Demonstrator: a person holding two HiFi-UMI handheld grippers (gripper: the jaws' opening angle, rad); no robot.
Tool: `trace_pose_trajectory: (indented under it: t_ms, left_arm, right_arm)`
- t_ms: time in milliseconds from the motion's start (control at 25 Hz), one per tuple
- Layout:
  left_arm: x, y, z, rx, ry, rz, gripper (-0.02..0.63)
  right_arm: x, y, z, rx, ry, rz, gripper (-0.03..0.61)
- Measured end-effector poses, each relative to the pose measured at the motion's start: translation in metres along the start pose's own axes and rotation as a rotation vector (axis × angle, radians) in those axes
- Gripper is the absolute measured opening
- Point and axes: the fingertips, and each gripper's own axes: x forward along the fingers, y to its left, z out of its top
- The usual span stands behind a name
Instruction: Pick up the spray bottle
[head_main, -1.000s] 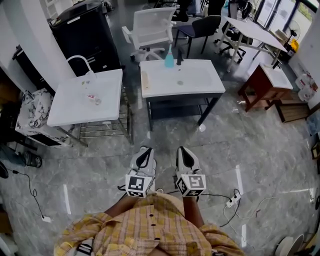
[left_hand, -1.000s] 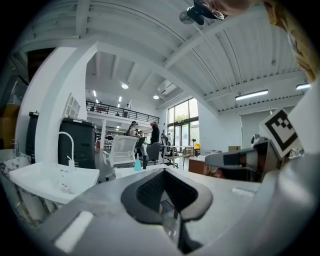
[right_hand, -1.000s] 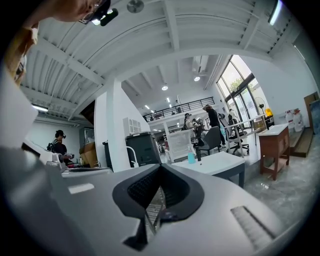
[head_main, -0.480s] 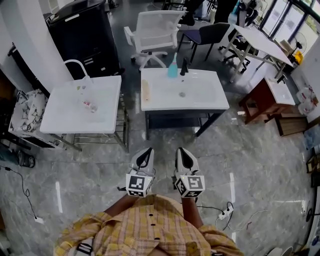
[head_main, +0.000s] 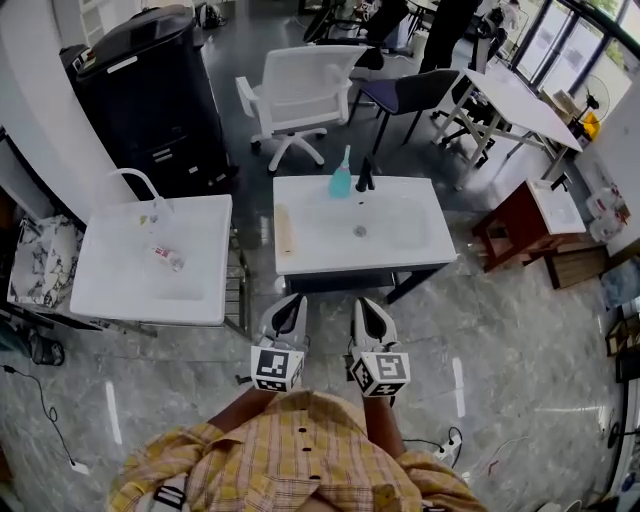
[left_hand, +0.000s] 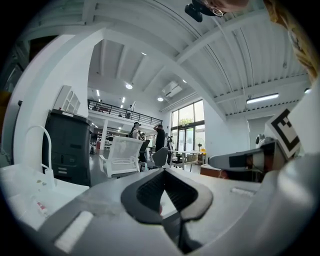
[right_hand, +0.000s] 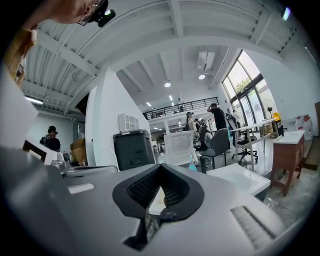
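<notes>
The teal spray bottle (head_main: 341, 180) stands upright at the back rim of the white sink table (head_main: 310, 235), just left of a black faucet (head_main: 365, 175). In the right gripper view the spray bottle (right_hand: 192, 167) shows small, far beyond the jaws. My left gripper (head_main: 290, 304) and right gripper (head_main: 366, 304) are held side by side, level, short of the table's near edge and well apart from the bottle. Both are shut with nothing between the jaws, as the left gripper (left_hand: 165, 175) and right gripper (right_hand: 161, 167) show in their own views.
A second white sink (head_main: 110, 290) with a curved tap and a small bottle (head_main: 166, 258) stands to the left. Behind are a white office chair (head_main: 300, 85), a black cabinet (head_main: 150, 90), a dark chair (head_main: 410, 95) and a red-brown side table (head_main: 525, 225). Cables lie on the floor (head_main: 445, 455).
The person has walked forward: the sink table and spray bottle now sit lower and closer to both grippers in the head view. Both grippers keep the same shut, side-by-side pose.
</notes>
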Motion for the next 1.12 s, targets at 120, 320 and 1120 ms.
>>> trace_pose_trajectory:
  t_ms: [120,320,1120]
  left_arm:
    - [0.028,0.018,0.006,0.001,-0.003,-0.011,-0.002]
    - [0.066,0.044,0.009,0.003,0.005,-0.029,0.0]
    - [0.137,0.087,-0.007,-0.005,0.041,-0.046,-0.002]
  right_arm:
    - [0.032,-0.006,0.007,-0.006,-0.002,-0.005,0.002]
    - [0.075,-0.018,0.012,-0.004,0.004,-0.027,0.002]
    - [0.163,-0.051,0.009,-0.002,0.032,-0.064,0.002]
